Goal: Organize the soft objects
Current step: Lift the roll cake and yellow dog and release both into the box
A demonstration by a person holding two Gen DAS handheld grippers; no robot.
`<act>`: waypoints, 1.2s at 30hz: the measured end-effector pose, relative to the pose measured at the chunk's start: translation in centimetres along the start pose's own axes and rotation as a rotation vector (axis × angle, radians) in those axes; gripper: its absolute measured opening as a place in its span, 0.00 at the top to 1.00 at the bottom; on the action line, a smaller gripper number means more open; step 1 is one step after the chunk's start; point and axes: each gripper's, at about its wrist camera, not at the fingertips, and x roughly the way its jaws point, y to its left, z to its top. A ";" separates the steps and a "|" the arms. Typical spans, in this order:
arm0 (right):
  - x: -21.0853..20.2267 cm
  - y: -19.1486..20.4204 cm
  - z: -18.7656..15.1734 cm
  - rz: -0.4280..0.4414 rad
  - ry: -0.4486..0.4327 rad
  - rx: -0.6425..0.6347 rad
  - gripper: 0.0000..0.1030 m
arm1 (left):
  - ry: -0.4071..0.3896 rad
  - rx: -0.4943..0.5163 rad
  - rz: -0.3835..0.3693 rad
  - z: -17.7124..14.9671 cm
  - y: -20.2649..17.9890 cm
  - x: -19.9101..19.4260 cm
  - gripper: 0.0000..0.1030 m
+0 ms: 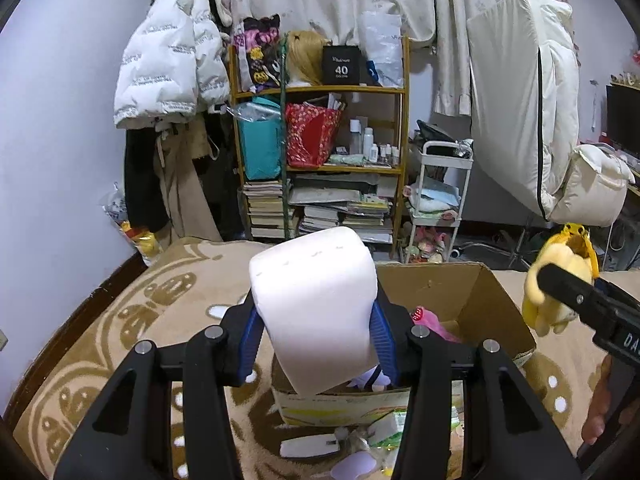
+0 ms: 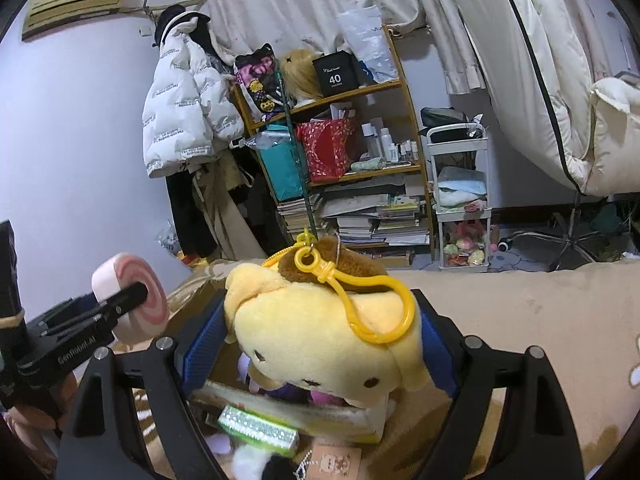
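On my left side, the left hand-held gripper (image 1: 316, 328) is clamped on a white foam roll (image 1: 316, 304) with a pink swirled end, its blue pads pressed into both sides, and the roll hangs just above the near edge of the open cardboard box (image 1: 480, 304) sitting on the patterned bed cover (image 1: 120, 320). I judge the job partway done: a pink soft toy (image 1: 430, 320) already lies inside the box ahead of that gripper, while a few small soft pieces lie loose on the cover below it. To the right, my right hand-held gripper (image 2: 316, 340) is clamped on a yellow plush dog (image 2: 320, 340) with a yellow plastic clip, held over the same box. Both grippers tilt somewhat downward toward the box, side by side, each with its load not yet released.
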 end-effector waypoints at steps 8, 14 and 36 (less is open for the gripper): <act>2.4 -0.8 -0.6 0.027 0.045 0.022 0.12 | 0.032 0.011 -0.009 -0.3 -0.4 2.1 0.51; 3.7 -0.8 -1.3 0.040 0.088 0.009 0.11 | 0.100 0.029 -0.017 -1.1 -0.7 3.8 0.47; 2.4 0.2 -2.1 0.018 0.136 -0.042 0.00 | 0.063 0.053 0.077 -2.4 -0.3 -0.4 0.06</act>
